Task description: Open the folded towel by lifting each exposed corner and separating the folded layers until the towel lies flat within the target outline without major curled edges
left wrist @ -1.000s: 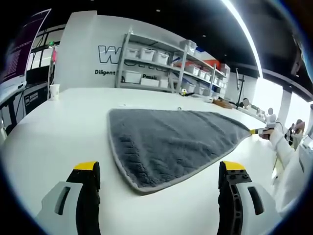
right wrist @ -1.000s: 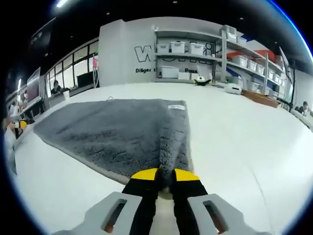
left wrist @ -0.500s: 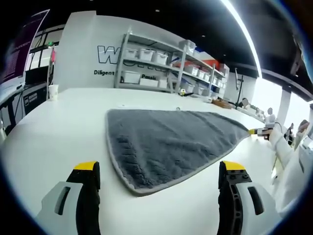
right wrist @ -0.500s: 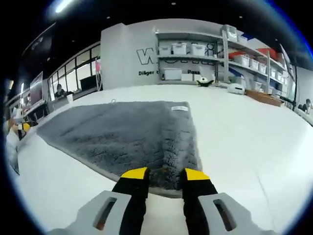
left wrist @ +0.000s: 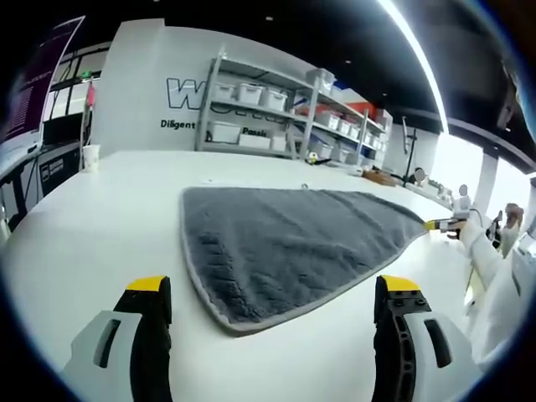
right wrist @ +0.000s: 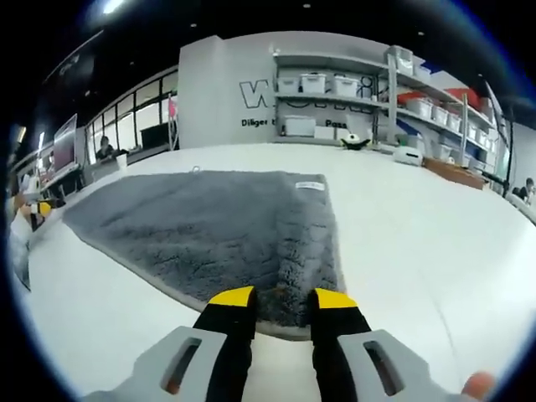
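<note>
2 parted jaws of right gripper [right wrist: 283,300] straddle towel [right wrist: 218,226] corner.

The grey towel [left wrist: 285,243] [right wrist: 218,230] lies spread flat on the white table, its pale-bound edges uncurled.

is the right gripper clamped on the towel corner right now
No, the right gripper has its jaws apart, with the grey towel corner lying flat between them.
</note>
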`<state>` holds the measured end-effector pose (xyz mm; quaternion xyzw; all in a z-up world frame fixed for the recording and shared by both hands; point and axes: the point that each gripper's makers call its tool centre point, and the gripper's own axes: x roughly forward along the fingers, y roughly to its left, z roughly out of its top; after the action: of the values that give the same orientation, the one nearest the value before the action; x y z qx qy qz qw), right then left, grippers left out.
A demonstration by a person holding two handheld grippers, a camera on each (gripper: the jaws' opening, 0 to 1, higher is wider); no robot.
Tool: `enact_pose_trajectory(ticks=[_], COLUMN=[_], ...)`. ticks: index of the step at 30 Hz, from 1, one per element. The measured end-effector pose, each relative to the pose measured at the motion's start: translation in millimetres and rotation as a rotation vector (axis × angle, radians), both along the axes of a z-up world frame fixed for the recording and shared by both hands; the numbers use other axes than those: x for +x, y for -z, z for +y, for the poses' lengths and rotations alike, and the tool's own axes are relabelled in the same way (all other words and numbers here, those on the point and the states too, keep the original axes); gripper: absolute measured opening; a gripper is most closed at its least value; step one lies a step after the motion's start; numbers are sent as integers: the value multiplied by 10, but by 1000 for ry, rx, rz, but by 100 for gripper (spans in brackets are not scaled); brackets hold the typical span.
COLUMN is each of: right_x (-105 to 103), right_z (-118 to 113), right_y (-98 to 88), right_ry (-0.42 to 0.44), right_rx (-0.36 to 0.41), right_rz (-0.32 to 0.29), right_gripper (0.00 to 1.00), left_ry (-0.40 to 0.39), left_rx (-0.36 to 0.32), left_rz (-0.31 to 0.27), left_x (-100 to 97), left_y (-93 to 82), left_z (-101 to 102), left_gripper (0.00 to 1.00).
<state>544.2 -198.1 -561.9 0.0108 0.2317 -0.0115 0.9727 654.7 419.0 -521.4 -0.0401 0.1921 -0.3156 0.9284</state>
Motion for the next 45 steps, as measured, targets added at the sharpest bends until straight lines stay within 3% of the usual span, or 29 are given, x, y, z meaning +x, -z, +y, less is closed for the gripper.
enact_pose_trajectory(ticks=[13,17,21,25,29,32,36,45], right_x=[0,-12,-28,-49,-59,-27,4,90], right_z=[-16,-70,-198,-222,-166,-93,11,270], right_y=[0,-2,1,8,-32,-113,-228,-123], right_ry=[-19,5,61,77,71,51,16,-68], right_rx=[-17,-41,-58,-35,-41,-17,-3,101], right_rz=[3,14,23,19,5,-35,-78,-51], right_gripper=[24,36,55,58,58,64,63,72], left_ry=[-1,-1,-1,-5,-7,-6,-4,3], left_rx=[3,1,1,-1,-2,-3,-1,-3], left_rz=[2,3,4,5,5,4,6,7], left_x=[1,-1,-3,-3,1,3,4,-1], left_y=[13,20,27,30,25,21,26,27], left_z=[-1,-8,-7,6,15,9,-4,-29], left_gripper=[99,99,99,99,99,99,99,99])
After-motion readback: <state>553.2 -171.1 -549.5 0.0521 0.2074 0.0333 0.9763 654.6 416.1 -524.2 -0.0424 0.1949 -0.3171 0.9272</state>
